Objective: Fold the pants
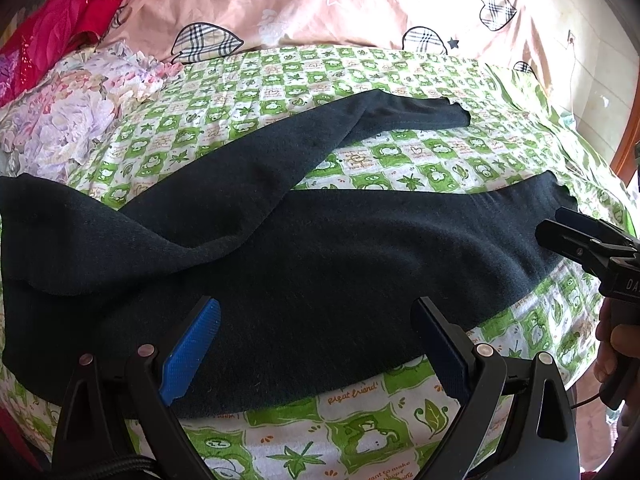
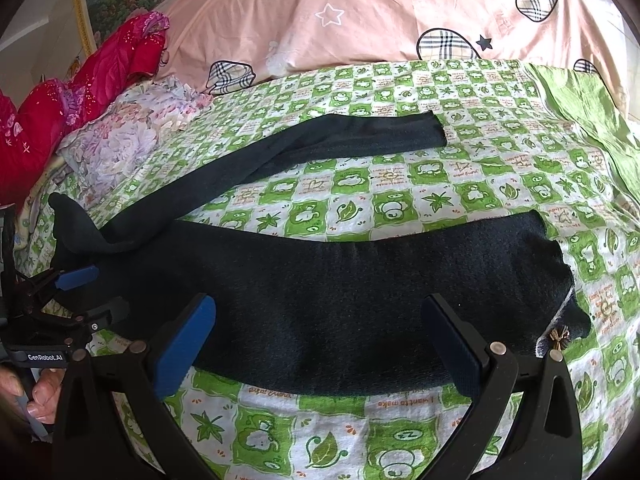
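Beyond frame left, pants (image 1: 304, 248) waistband cut off

Dark knit pants (image 2: 320, 312) lie flat across the frame's middle on the bed: near leg straight toward the right, far leg angled to the upper right, legs splayed apart, joined at the left.

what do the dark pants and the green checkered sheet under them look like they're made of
The pants look like a soft, matte knit, perhaps cotton jersey or fleece: a fine fuzzy grain shows, nothing shines, and they drape in limp folds. The sheet looks like printed woven or brushed cotton: flat, matte, slightly napped, with small creases. Exact fibres cannot be told from the pictures.
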A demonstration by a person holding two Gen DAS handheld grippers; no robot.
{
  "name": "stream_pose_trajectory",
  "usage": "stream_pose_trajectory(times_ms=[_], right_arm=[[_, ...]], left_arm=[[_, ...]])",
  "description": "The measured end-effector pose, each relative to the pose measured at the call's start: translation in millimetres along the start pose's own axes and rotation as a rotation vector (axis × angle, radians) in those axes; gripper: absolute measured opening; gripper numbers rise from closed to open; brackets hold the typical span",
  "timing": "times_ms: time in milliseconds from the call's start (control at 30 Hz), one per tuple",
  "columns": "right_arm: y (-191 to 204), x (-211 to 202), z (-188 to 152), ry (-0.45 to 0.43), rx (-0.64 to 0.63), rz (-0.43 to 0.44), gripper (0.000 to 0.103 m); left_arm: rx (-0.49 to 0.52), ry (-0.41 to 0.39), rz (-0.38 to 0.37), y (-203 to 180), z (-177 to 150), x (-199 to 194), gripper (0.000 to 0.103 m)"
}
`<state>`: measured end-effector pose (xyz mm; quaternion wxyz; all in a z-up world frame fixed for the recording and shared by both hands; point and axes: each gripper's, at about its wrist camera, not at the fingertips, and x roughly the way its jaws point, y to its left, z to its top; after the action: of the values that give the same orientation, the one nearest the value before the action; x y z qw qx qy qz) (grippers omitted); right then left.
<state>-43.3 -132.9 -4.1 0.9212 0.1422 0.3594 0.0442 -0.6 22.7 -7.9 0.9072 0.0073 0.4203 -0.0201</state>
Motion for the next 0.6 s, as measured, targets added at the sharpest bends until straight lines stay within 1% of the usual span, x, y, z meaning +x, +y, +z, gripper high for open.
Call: stream_pose_trajectory(times_ms=[333,467,600], right_arm=[[-1,2,4,0.003,0.006,0.006,0.102],[-6,3,11,0.002,0.014,0.004,0.102],[-14,4,20,-0.004,0.032,0.007,0.102]], left_arm=[[-0.001,0.006,0.0,1,4,2,0.097],[0.016,0.003,0.008,0,12,3,0.097],[0.025,-0.006,0.02,0,29,6,0.097]])
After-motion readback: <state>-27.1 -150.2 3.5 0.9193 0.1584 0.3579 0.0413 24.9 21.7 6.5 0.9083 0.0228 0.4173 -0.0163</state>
